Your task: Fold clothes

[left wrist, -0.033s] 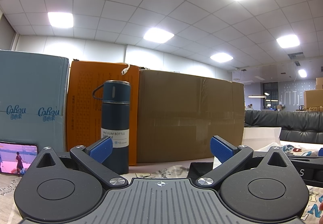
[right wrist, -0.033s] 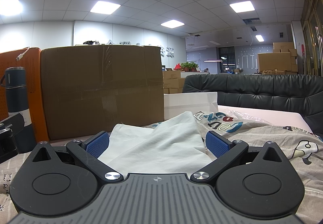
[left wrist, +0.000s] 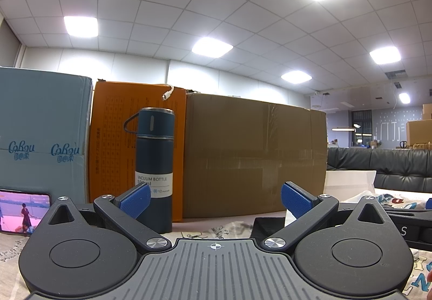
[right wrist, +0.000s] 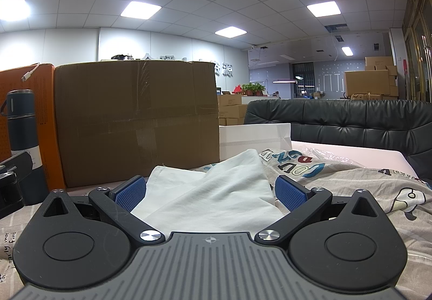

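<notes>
The left gripper [left wrist: 214, 200] stands spread wide, holding nothing. Just beyond it is a dark flask [left wrist: 154, 167] labelled "VACUUM BOTTLE", then a blue box [left wrist: 43, 132] printed "CoRou". The right gripper [right wrist: 212, 192] is also spread wide, with a crumpled white garment [right wrist: 216, 192] lying between its fingers on a printed sheet [right wrist: 351, 181].

Left gripper [left wrist: 215, 201] and right gripper [right wrist: 211, 192] both sit low and level, fingers [left wrist: 135, 200] spread wide (nothing held).
</notes>
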`<state>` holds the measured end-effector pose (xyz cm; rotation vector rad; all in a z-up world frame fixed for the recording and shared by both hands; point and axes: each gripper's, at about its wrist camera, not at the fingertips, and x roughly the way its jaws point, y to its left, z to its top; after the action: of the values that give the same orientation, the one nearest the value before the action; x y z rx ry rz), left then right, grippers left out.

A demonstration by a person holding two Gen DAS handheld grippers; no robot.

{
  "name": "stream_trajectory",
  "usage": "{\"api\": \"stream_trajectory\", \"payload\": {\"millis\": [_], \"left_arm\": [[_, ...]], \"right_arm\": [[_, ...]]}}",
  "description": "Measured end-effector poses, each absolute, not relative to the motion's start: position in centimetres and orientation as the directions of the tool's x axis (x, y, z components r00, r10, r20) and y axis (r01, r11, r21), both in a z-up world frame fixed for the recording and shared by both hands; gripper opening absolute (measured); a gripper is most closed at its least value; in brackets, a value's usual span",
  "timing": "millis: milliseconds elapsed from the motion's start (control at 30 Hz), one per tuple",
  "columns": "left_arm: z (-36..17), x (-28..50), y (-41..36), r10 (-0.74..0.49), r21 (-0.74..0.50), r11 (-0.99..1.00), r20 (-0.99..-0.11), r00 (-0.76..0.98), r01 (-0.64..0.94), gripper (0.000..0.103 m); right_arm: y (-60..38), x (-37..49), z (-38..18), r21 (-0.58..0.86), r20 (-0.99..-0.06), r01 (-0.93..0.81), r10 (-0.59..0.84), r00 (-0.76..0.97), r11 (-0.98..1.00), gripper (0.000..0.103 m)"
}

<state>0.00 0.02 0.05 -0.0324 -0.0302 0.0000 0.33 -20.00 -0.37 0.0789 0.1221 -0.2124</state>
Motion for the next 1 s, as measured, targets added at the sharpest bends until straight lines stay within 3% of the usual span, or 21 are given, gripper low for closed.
{"api": "stream_trajectory", "payload": {"millis": [567,1000], "left_arm": [[0.2,-0.2,0.1,0.002,-0.035,0.999,0.033,0.999,-0.001,0.103],[0.0,-0.6,-0.3,0.001,-0.010,1.000,0.057,0.998,-0.001,0.103]], "right_arm": [[-20.5,0.2,-0.1,0.083,-0.139,0.196,-0.183,0.973,0.977,0.103],[-22.0,-1.6,0.8,0.218,-0.060,0.183,-0.174,0.983,0.959,0.103]]}}
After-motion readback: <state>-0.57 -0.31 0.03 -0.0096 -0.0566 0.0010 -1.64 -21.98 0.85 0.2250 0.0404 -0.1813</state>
